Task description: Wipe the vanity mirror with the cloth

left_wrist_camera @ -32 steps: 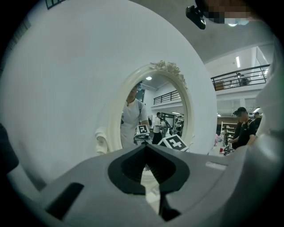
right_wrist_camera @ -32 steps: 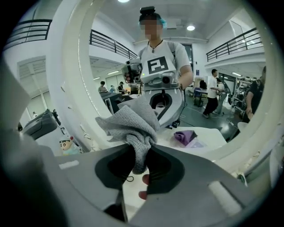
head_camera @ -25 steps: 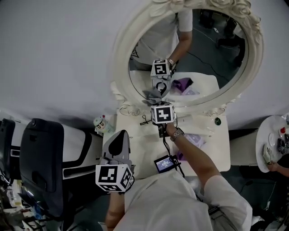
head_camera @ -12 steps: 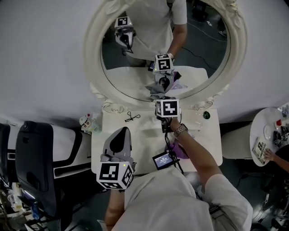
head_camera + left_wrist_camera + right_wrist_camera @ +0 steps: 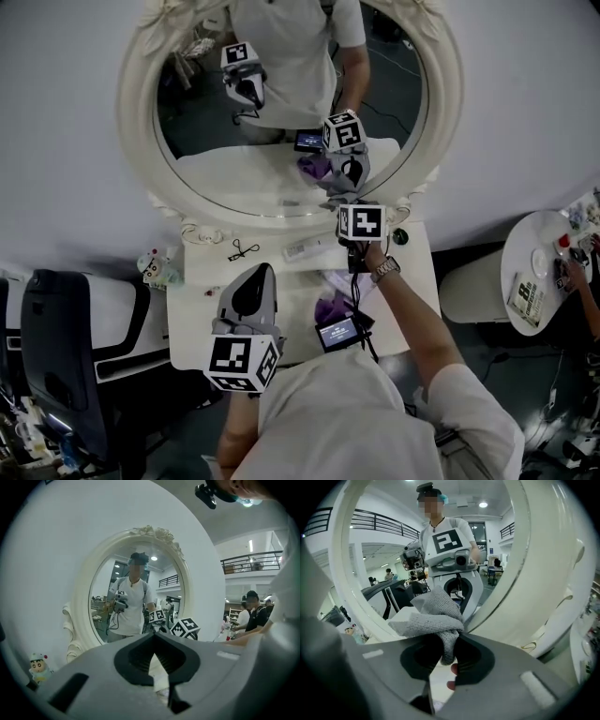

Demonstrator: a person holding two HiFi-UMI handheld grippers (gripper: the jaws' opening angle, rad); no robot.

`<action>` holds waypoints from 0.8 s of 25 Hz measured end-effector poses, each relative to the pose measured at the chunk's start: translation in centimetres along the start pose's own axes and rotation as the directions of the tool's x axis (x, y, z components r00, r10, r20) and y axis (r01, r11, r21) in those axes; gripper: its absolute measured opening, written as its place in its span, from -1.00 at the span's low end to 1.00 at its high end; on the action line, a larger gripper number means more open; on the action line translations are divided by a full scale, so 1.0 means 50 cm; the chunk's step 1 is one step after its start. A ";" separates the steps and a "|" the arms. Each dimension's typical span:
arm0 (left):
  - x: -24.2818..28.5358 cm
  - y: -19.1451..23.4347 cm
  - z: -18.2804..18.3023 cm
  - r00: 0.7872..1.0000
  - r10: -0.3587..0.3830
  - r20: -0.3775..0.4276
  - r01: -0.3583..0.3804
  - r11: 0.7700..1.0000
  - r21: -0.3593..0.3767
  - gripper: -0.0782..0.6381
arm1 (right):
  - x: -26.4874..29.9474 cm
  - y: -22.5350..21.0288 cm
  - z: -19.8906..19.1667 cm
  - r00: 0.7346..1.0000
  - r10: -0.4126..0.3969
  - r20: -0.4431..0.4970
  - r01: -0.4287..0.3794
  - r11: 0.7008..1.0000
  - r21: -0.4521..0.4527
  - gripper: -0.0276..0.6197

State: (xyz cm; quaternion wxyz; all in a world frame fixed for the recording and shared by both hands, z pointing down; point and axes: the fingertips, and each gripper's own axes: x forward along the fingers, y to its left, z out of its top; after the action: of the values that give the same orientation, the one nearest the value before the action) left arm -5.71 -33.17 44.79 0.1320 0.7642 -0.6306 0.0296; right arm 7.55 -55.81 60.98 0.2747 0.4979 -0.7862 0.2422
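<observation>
Fingers of our right gripper are clamped narrow on a grey cloth, which bunches out just past the tips. Beyond the bunch, the cloth meets the glass of the vanity mirror low on its right side, just above the white frame, and the gripper's reflection sits right behind it. In the head view our right gripper is reached forward to the mirror.

Our left gripper has its fingers closed together with nothing between them. It is held back, well short of the glass and over the near left part of the vanity table.

Between the two grippers, near our right wrist, we see a small lit screen and a purple item. Ahead of the left fingers lie a white tube and an eyelash curler. Off to their left stands a small figurine. Far right of the right fingers, well apart, is a round side table.
</observation>
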 end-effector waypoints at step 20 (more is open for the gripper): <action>-0.103 0.208 0.006 0.998 0.056 -0.014 -0.056 0.998 -0.015 -0.78 | 0.051 0.372 -0.039 0.987 0.161 -0.026 -0.162 0.985 -0.052 -0.70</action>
State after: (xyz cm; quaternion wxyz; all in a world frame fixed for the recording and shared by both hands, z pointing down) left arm -16.88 -30.06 45.09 0.1412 0.7451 -0.6510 0.0333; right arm -10.00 -48.99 62.13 0.2762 0.4224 -0.8270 0.2478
